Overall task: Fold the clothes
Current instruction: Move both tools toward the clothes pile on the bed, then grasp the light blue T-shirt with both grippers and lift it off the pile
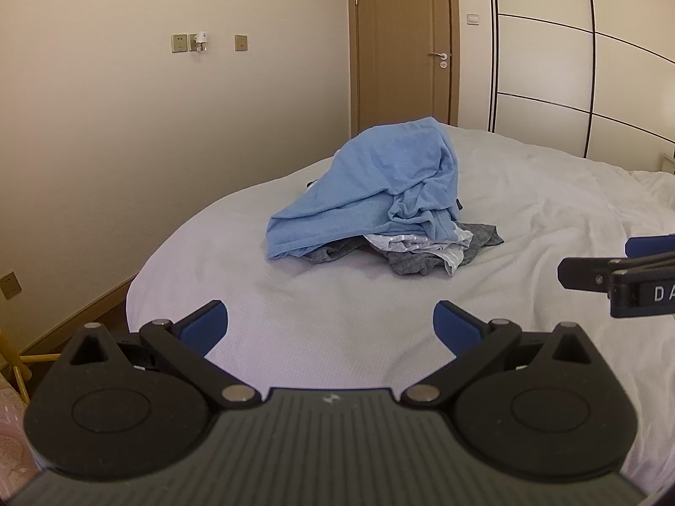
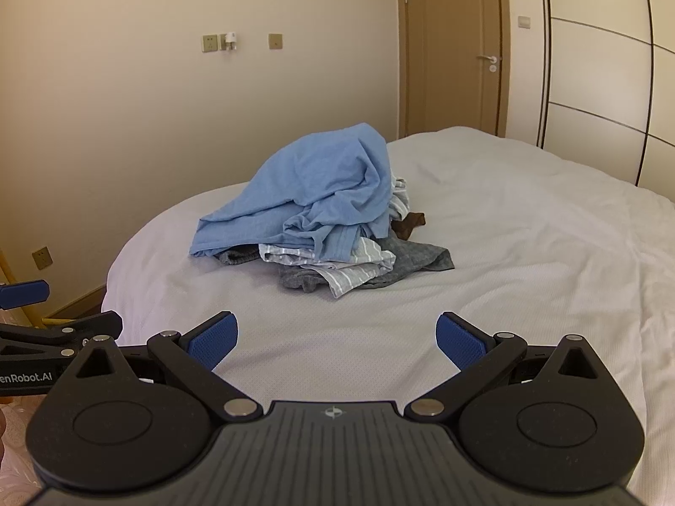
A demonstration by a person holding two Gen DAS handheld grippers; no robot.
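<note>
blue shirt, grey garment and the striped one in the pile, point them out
blue shirt (image 2: 320,185): right wrist view, on its draped upper side.
grey garment (image 2: 426,257): right wrist view, on the flap spread right.
striped garment (image 2: 358,270): right wrist view, on its front fold.

My left camera looks forward over its own spread fingers from low above the bed (image 1: 295,329), toward the far wall and door (image 1: 400,42). My right camera sits just beside it, facing the same way. Both share the clothes pile (image 1: 379,194) mid-bed, and each catches the other's fingers at its edge.
</note>
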